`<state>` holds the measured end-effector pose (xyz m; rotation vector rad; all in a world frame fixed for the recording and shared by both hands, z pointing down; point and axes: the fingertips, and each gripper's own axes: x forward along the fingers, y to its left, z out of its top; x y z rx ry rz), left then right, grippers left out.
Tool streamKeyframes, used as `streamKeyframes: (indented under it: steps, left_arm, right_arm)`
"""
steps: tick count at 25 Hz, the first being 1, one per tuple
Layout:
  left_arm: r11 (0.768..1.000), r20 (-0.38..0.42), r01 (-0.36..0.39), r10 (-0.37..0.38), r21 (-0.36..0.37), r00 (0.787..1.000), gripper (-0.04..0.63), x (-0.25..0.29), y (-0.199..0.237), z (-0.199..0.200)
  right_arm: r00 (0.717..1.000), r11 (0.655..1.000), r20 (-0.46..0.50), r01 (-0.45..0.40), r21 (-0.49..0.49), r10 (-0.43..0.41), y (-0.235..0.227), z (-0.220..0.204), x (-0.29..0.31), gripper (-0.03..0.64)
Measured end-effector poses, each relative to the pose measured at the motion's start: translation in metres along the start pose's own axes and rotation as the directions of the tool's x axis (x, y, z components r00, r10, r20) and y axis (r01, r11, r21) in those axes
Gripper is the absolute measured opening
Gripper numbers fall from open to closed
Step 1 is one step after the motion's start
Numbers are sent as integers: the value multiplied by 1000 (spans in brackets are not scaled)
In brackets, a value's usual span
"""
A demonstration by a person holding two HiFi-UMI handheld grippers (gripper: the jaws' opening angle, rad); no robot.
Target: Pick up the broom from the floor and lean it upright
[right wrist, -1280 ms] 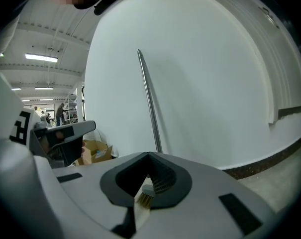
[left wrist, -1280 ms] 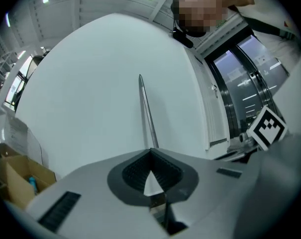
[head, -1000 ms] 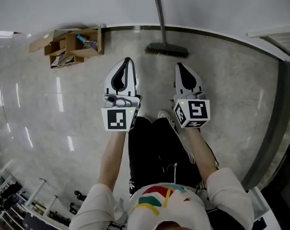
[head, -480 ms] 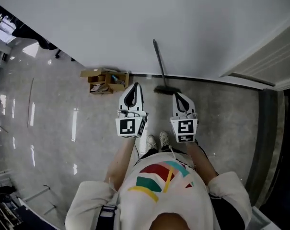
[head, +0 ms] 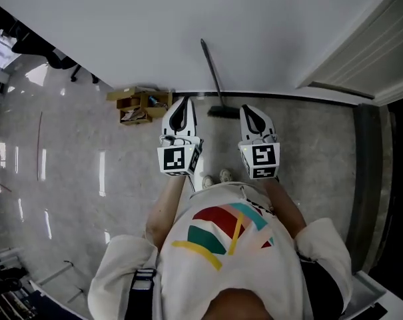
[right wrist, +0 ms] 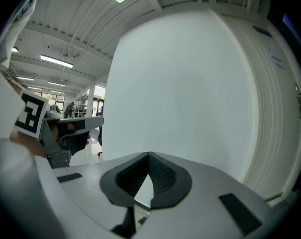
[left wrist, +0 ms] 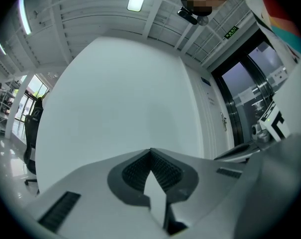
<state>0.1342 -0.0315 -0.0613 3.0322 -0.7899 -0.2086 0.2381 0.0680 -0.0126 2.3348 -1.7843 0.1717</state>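
**Broom propped at the wall, both grippers shut and empty**

The broom [head: 221,112] stands with its bristle head on the floor [head: 88,179], at the far edge where the floor meets the white wall [head: 268,25]. Its handle tilts up against that wall. The person faces it, holding the left gripper [head: 181,103] and the right gripper [head: 248,111] side by side, one on either side of the broom head and clear of it. In each gripper view the jaws are pressed tip to tip with nothing between them and only blank wall ahead. An open cardboard box [head: 137,104] sits at the same floor edge, left of the broom.
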Motion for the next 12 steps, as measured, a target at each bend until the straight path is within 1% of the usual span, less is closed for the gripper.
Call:
streamKeyframes:
  steps: [4, 7, 12]
  left_arm:
    - [1000, 1, -4, 4, 0, 1000, 44, -13, -4, 3]
    - [1000, -2, -16, 16, -3, 1000, 44, -21, 1, 3]
    - [1000, -1, -23, 23, 12, 1000, 44, -31, 8, 4]
  right_arm:
    - [1000, 1000, 8, -3, 4, 3, 0, 4, -11, 12]
    - [1000, 1000, 8, -7, 18, 6, 4, 4, -12, 12]
    - [1000, 1000, -1, -9, 25, 9, 10, -3, -9, 12]
